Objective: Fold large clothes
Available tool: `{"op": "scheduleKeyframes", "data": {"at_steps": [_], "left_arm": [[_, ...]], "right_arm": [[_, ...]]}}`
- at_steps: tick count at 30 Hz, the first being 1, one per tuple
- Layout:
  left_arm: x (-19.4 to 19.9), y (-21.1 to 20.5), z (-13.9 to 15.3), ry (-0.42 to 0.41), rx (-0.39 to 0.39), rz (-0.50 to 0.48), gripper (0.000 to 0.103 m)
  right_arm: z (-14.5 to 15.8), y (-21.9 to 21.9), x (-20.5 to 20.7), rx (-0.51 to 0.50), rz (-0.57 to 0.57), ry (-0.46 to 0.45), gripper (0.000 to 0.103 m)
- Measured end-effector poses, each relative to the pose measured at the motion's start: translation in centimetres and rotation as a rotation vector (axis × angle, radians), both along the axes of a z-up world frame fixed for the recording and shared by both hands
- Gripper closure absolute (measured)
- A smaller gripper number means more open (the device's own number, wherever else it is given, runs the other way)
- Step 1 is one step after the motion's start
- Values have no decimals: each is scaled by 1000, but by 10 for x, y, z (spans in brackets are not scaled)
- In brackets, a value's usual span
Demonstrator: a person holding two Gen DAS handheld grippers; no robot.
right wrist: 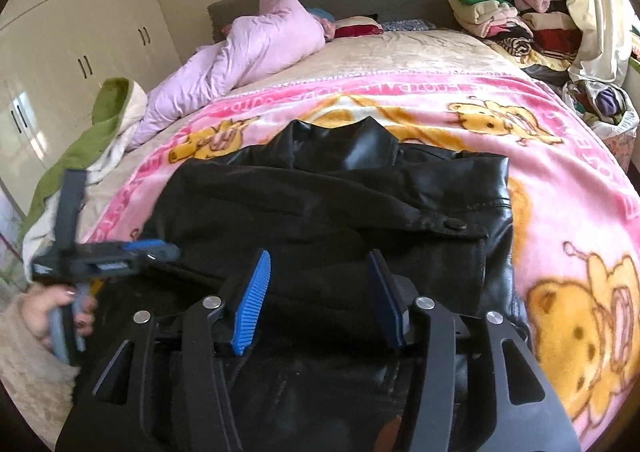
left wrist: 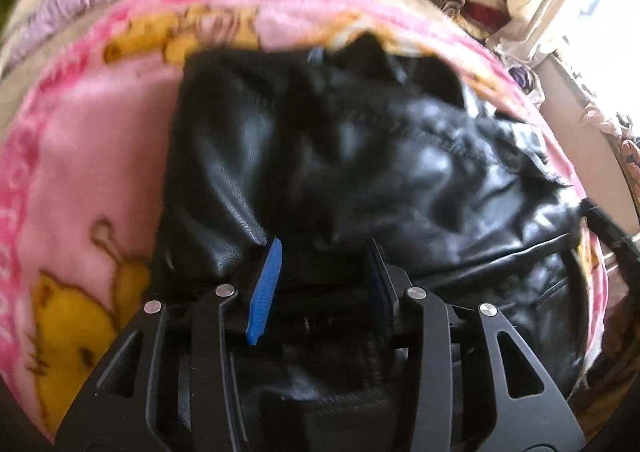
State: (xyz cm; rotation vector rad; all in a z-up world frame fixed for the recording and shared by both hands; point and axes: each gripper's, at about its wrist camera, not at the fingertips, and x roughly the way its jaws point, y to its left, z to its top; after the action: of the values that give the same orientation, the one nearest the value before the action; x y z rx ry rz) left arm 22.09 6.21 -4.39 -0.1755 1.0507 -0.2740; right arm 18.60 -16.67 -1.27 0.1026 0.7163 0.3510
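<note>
Both grippers are hanging over the near hem of the black leather jacket [right wrist: 340, 203], right gripper [right wrist: 320, 300] and left gripper [left wrist: 324, 284] jaws parted, nothing held. Jacket is lying mid pink bear blanket [right wrist: 560, 155]. Next grab: pinch both hem corners evenly, lifting toward the collar.

left gripper [left wrist: 320, 264] jaws apart, right gripper [right wrist: 320, 272] seemingly likewise

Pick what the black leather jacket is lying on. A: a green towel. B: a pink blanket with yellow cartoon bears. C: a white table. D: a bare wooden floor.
B: the black leather jacket is spread on the pink blanket printed with yellow bears, covering the bed.
</note>
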Motion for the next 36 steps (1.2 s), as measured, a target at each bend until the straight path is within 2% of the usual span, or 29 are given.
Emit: {"op": "scheduleKeyframes", "data": {"at_steps": [2,6,10,12,17,20,24,30,32,34,36], "left_arm": [[1,5,-2,4,-42,24,70],[-3,2,0,-19,-12,12,70],[-8,-4,3,-37,15,9,70],[-9,-6,2,-42,24,12,70],[-12,-12,2,-69,69,5,70],[-12,-10,4,-74,61,1,70],[-12,-7,6,-70,39,4,70],[-17,-5,16,-79,9,6,70],[-17,-5,19,-75,1,9,70],[-18,-5,21,-75,-10,13,66],[-20,-7,25,-79,-22,8,54]], "right_arm": [[3,3,1,-11,5,-11,49],[-4,3,8,-15,-3,14,45],[-42,3,29,-123,-56,183,46],[-60,1,35,-126,-69,226,46],[-62,9,40,-154,-92,231,45],[-59,4,37,-109,-109,228,44],[-47,3,28,-85,-118,176,40],[-32,5,16,-63,-109,126,31],[-30,7,14,-67,-110,120,25],[-29,8,13,-70,-115,118,21],[-28,9,12,-77,-117,118,19]]}}
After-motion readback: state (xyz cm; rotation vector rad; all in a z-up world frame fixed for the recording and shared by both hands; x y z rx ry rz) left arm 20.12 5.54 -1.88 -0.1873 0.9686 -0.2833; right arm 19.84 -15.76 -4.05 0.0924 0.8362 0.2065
